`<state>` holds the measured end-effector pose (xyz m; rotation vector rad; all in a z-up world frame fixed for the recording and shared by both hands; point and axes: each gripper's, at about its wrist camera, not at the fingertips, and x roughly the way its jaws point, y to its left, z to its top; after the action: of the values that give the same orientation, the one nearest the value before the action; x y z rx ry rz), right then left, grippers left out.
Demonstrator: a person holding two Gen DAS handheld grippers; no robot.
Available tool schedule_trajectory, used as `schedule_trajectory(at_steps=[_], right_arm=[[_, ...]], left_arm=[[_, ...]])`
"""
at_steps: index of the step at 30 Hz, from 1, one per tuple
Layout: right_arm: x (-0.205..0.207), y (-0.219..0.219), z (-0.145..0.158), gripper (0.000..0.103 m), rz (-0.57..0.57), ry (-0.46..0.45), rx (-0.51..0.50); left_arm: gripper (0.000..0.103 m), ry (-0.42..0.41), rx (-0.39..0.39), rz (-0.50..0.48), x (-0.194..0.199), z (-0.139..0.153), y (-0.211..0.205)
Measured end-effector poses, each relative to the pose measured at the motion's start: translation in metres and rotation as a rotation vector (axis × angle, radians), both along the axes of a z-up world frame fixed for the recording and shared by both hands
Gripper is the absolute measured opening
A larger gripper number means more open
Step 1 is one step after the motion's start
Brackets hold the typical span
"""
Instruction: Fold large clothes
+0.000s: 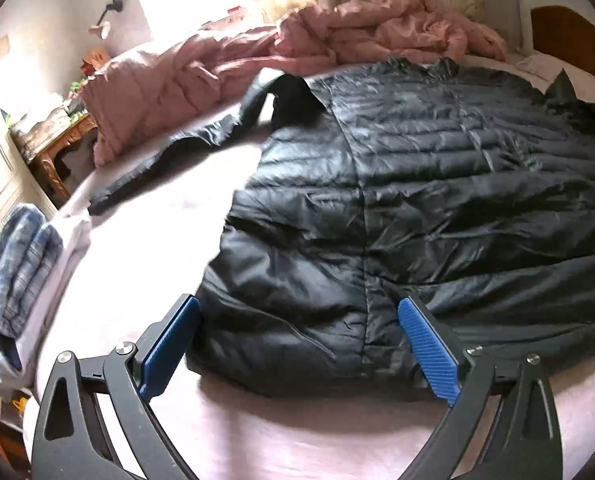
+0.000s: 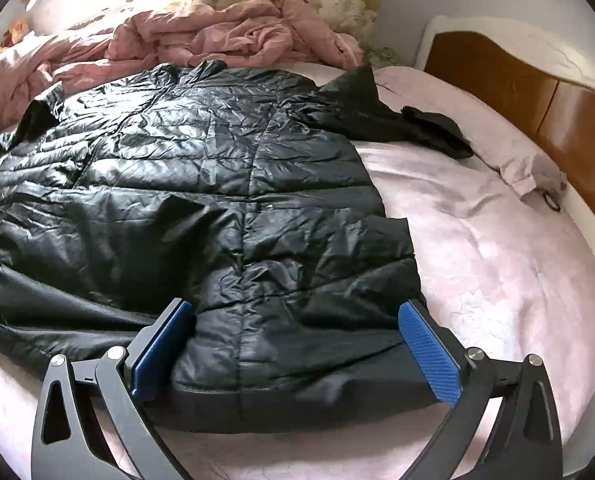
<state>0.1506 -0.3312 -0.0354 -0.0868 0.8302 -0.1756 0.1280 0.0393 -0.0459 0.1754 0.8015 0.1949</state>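
Left gripper (image 1: 297,336): ribbed blue pads on black metal fingers, spread wide, nothing held, poised over the jacket hem. Right gripper (image 2: 297,340): same build, equally wide, empty, above the hem's right part.

Jacket (image 1: 417,184): black, shiny, quilted in horizontal channels, creased, spread flat on the bed (image 2: 497,264) over a pale pink sheet. One sleeve (image 1: 169,156) trails left; the other sleeve's (image 2: 425,128) end is hard to make out.

Behind: rumpled pink duvet (image 1: 357,36). Brown curved headboard (image 2: 517,88) at right, partly cut off. Folded blue plaid cloth (image 1: 21,264) at the bed's left edge.
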Motion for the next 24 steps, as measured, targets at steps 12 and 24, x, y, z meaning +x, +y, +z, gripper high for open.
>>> schedule_trajectory(at_steps=[12,24], right_arm=[[-0.031,0.024,0.036,0.103,0.018,-0.18,-0.223],[-0.027,0.018,0.011,0.103,0.033,-0.012,-0.174]], left_arm=[[0.091,-0.091,-0.031,-0.007,-0.028,0.028,0.023],[0.073,0.007,-0.08,0.175,-0.024,0.002,0.062]])
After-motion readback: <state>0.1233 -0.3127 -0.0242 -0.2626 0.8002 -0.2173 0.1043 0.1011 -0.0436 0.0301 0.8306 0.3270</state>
